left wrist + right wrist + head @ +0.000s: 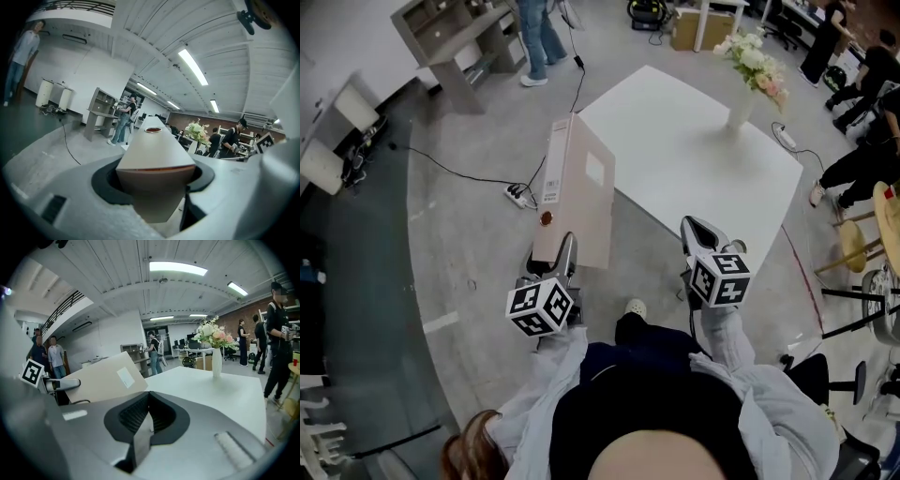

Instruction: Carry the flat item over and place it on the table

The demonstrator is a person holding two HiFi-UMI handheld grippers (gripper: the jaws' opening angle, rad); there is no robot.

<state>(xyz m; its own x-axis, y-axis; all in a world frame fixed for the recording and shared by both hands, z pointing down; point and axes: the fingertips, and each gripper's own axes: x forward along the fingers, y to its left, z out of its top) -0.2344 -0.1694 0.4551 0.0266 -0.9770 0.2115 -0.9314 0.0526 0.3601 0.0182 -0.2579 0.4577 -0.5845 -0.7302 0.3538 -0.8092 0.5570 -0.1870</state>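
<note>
A flat beige box [577, 192] with a white label stands on edge, held up over the floor just left of the white table [694, 159]. My left gripper [565, 246] is shut on the box's near lower edge. In the left gripper view the box [154, 150] fills the gap between the jaws of the left gripper [157, 187] and runs away from the camera. My right gripper [698, 230] hovers by the table's near corner, shut with nothing in it. In the right gripper view the right gripper [149, 401] shows its jaws meeting, with the box [105, 378] to its left and the table [211, 390] ahead.
A white vase of flowers [750, 75] stands near the table's far edge. A power strip and cable [517, 195] lie on the floor left of the box. A grey shelf unit [455, 37] and a standing person [539, 37] are beyond. Stools [853, 246] and people [862, 75] are at the right.
</note>
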